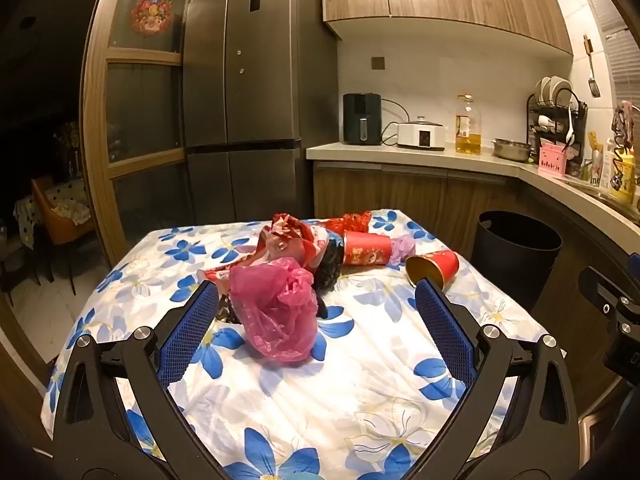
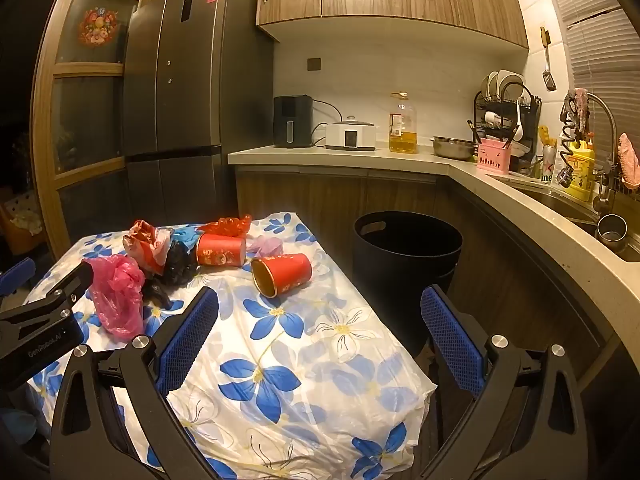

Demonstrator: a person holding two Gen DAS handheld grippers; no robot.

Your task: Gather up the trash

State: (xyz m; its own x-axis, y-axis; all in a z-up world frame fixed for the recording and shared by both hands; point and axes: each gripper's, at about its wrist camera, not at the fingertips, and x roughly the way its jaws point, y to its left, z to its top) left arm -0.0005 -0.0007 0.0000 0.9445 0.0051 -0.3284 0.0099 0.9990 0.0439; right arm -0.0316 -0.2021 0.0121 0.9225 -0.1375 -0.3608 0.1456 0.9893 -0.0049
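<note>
Now we hold both tools, left (image 1: 312, 312) and right (image 2: 320, 316), wide open and empty; the near cup (image 2: 282, 274) lies sideways on the bench (image 2: 320, 360), its mouth toward us.

Left gripper (image 1: 316, 292): black frame, two fingers lined with blue textured pads (image 1: 188, 332), jaws spread fully wide, nothing pressed between the pads. It is held pointing forward and tipped somewhat downward. Right gripper (image 2: 320, 300): same build, black arms with silver pivot bolts and blue ribbed pads (image 2: 188, 340), jaws likewise at full spread, pads bare and touching nothing, same slight downward tilt. The two units sit side by side and apart: the right wrist view catches the black body of the left gripper at its left edge, and the left wrist view catches part of the right gripper at its right edge. No hand or sleeve is visible in either view.
</note>
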